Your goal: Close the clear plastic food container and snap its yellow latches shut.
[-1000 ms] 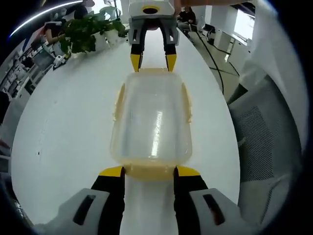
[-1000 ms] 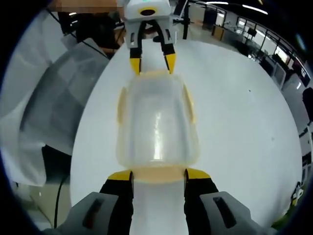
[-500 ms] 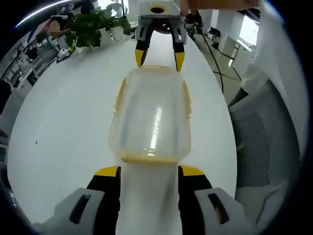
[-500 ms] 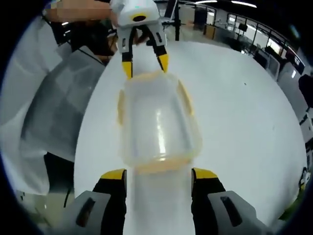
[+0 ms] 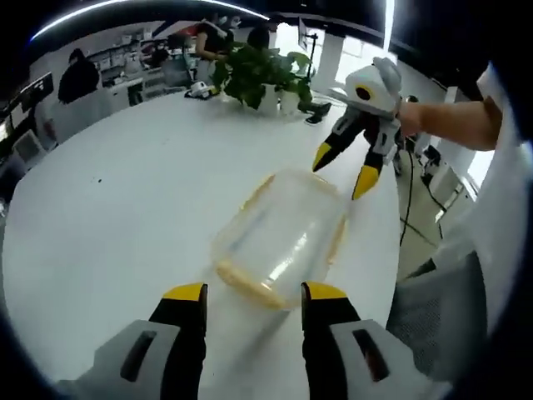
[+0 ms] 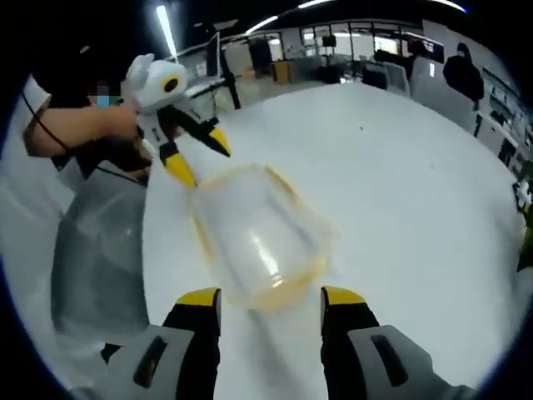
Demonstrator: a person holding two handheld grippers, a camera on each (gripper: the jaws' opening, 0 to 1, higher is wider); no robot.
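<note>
Clear plastic container [image 5: 283, 240] rests lidded on your white table [image 5: 117, 208]; your left gripper [image 5: 248, 298] and right gripper [image 6: 268, 300] hover released, apart from it.

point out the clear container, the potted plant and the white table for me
clear container [image 5: 279, 242], left gripper view, middle of its clear lid
potted plant [image 5: 262, 75], left gripper view, its leaves
white table [image 6: 416, 192], right gripper view, bare top beside the container

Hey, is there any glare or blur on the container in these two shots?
Left gripper view: the clear container is fairly sharp, with only faint sheen on its lid. Right gripper view: a bright glare streak sits on the lid, and the container's edges look soft.
</note>
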